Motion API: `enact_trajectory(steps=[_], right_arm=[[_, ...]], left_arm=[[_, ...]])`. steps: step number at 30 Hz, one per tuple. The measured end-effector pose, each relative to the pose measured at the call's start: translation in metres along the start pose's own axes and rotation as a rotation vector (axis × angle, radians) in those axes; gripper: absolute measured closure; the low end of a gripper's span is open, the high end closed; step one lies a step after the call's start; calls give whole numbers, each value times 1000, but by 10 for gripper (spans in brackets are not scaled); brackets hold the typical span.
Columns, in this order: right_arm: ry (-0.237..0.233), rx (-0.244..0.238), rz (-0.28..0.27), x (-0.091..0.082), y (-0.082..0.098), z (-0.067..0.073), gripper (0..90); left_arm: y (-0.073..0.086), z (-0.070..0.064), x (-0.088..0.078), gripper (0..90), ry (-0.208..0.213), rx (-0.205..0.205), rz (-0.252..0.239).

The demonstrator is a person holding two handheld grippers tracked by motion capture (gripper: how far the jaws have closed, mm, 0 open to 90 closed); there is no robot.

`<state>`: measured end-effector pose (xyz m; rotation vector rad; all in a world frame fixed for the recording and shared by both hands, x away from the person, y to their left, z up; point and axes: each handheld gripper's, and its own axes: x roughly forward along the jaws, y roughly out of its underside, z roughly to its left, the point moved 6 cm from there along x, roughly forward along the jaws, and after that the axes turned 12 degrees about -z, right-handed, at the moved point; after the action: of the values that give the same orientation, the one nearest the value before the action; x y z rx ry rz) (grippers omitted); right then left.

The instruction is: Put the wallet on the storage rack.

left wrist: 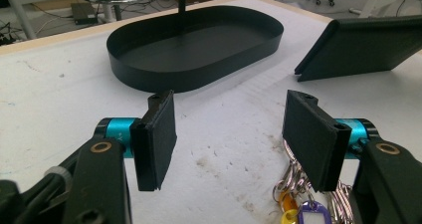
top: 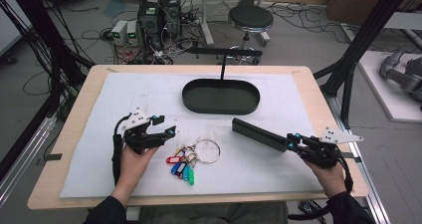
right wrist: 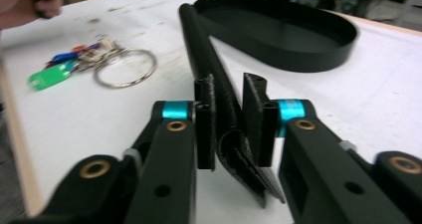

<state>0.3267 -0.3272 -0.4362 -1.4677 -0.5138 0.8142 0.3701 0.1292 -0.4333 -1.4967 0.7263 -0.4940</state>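
Note:
A long black bar (top: 256,132) lies slanted on the white mat, right of centre. My right gripper (top: 290,142) is shut on its near end; in the right gripper view the jaws (right wrist: 234,129) pinch the bar (right wrist: 201,40) from both sides. A bunch of keys (top: 191,157) with coloured tags and a large metal ring lies mid-table. My left gripper (top: 166,125) hovers open just left of the keys, nothing between its pads (left wrist: 157,134); the keys (left wrist: 298,204) show at its lower right. A black oval tray (top: 220,97) sits behind.
From the tray rises a thin post with a crossbar (top: 224,51) on top. The tray (left wrist: 194,45) and the bar (left wrist: 363,47) lie ahead of the left gripper. A stool (top: 250,19) and cables stand on the floor beyond the table's far edge.

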Motion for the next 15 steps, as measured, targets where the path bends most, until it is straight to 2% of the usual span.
enact_trajectory(steps=[1,2,4,5,8,10,11,12,13,15], right_arm=[[0,0,0,0,0,0,725],[27,-9,-5,0,-1,-3,685],[44,4,-4,1,-1,-5,623],[44,4,-4,1,-1,-5,623],[67,43,-8,2,0,-11,520],[71,51,-7,2,0,-12,498],[86,43,-8,2,-1,-13,493],[103,-12,-12,2,-3,-11,524],[103,-12,-12,2,-3,-11,524],[132,-49,-7,2,-4,-9,531]], left_arm=[[0,0,0,379,0,3,1],[0,0,0,379,1,4,4],[1,0,0,379,-6,3,7],[1,0,0,379,-6,3,7],[2,1,0,380,-13,1,12],[2,1,0,379,-15,0,15],[3,1,0,379,-13,0,15],[3,1,0,379,-16,3,17],[3,1,0,379,-16,3,17],[3,0,1,379,-12,4,19]])
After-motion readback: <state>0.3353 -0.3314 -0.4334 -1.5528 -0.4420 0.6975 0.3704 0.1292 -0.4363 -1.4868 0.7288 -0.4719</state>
